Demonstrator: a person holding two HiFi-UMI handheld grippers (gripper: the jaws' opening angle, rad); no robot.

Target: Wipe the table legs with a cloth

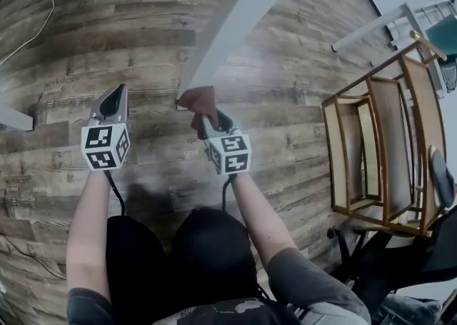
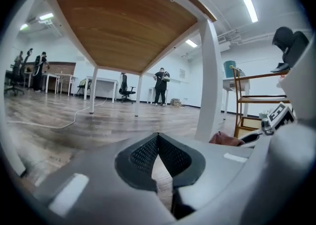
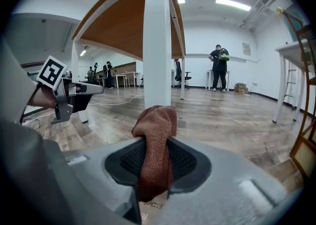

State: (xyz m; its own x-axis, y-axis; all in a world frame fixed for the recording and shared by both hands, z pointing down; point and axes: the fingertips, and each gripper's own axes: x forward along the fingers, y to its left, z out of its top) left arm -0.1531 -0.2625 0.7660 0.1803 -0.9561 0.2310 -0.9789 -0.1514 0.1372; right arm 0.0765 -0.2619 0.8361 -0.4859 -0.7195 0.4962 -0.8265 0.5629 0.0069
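Right gripper view shows the reddish-brown cloth (image 3: 155, 140) pinched between the right gripper's (image 3: 157, 160) jaws, its bunched end sticking up just in front of the white table leg (image 3: 157, 46). Head view puts the cloth (image 1: 200, 100) at the centre of the frame, against the foot of the leg (image 1: 228, 23) on the plank floor (image 1: 143, 31). At centre left, the left gripper (image 1: 112, 102) hovers well apart from the leg; its jaws are closed together, tips meeting on nothing. A wooden frame (image 1: 378, 152) stands at the right edge.
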